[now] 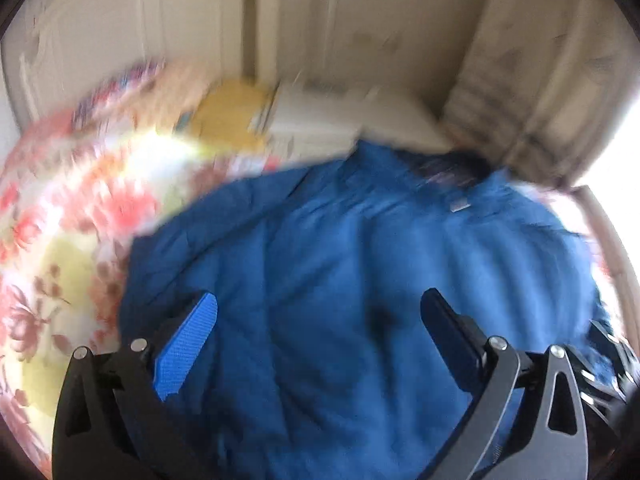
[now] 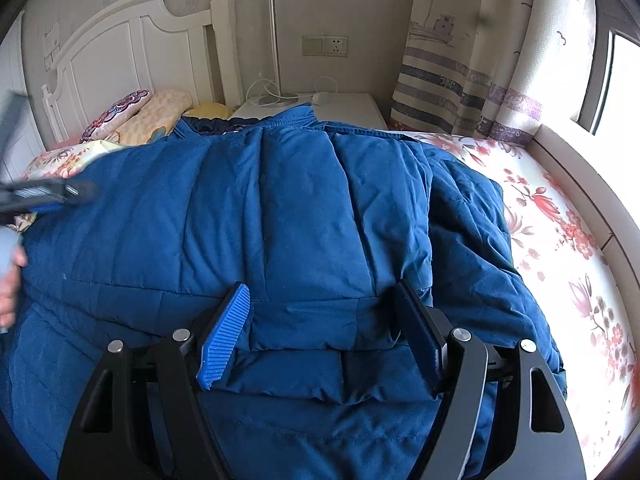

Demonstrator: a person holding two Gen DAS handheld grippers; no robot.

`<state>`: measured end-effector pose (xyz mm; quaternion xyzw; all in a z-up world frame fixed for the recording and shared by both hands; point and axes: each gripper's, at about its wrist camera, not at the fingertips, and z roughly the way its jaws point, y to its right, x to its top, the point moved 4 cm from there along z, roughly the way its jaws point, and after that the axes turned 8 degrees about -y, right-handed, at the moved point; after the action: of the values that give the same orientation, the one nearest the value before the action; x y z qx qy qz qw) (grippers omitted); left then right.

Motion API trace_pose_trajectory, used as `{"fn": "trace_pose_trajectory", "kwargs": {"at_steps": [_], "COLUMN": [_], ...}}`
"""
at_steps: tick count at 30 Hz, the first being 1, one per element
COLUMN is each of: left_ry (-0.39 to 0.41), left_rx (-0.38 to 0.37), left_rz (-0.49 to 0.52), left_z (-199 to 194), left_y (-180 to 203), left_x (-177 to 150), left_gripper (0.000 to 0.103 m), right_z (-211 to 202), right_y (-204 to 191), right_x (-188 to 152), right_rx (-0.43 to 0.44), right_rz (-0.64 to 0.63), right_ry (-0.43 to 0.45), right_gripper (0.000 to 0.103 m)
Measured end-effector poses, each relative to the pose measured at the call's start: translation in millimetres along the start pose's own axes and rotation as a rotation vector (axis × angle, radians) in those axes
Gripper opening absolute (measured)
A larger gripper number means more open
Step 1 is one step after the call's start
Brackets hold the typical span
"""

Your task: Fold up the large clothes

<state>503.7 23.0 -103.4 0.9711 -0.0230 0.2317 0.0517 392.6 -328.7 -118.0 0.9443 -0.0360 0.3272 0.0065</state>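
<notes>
A large blue puffer jacket lies spread on the bed, its dark-lined collar toward the headboard. In the right wrist view my right gripper straddles a thick folded hem of the jacket, and the padding fills the gap between its pads. The blurred left wrist view shows my left gripper wide open above the jacket with nothing between its fingers. The left gripper also shows at the left edge of the right wrist view, over the jacket's side, with a hand below it.
The bed has a floral sheet and pillows by the white headboard. A white nightstand with cables stands behind the jacket. A striped curtain and a window are on the right.
</notes>
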Motion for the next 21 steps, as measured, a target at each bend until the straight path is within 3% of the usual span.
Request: {"fn": "trace_pose_trajectory", "kwargs": {"at_steps": [5,7,10,12,14,17,19,21], "left_ry": [0.019,0.082,0.115,0.145,0.150,0.159,0.101,0.061], "left_rx": [0.028,-0.054,-0.072,-0.144,-0.136,-0.045,0.001,0.001], "left_rz": [0.015,-0.031,-0.142,-0.147,-0.072,0.065,0.099,0.125], "left_z": [6.2,-7.6,-23.9,-40.6,-57.1,-64.1,-47.2,-32.2], "left_y": [4.3,-1.2,-15.9,-11.6,1.9,16.8,15.8,12.9], "left_x": [-0.3,0.3,-17.3,-33.9,-55.4,-74.9,-83.0,-90.1], "left_gripper": [0.101,0.101,0.100,0.100,0.100,0.101,0.101,0.101], "right_z": [0.0,-0.1,-0.2,-0.2,-0.3,-0.6,-0.6,-0.5], "right_y": [3.4,3.8,4.3,4.7,4.1,4.5,4.1,4.2], "right_x": [-0.1,0.0,0.1,0.1,0.1,0.0,0.0,0.0], "right_rx": [0.014,0.018,0.015,0.019,0.016,0.017,0.015,0.011], "right_rz": [0.008,0.009,0.008,0.009,0.008,0.008,0.007,0.004], "right_ry": [-0.003,-0.004,-0.004,-0.004,-0.004,-0.003,-0.002,-0.002], "right_gripper": [0.072,0.073,0.073,0.073,0.073,0.073,0.073,0.073]}}
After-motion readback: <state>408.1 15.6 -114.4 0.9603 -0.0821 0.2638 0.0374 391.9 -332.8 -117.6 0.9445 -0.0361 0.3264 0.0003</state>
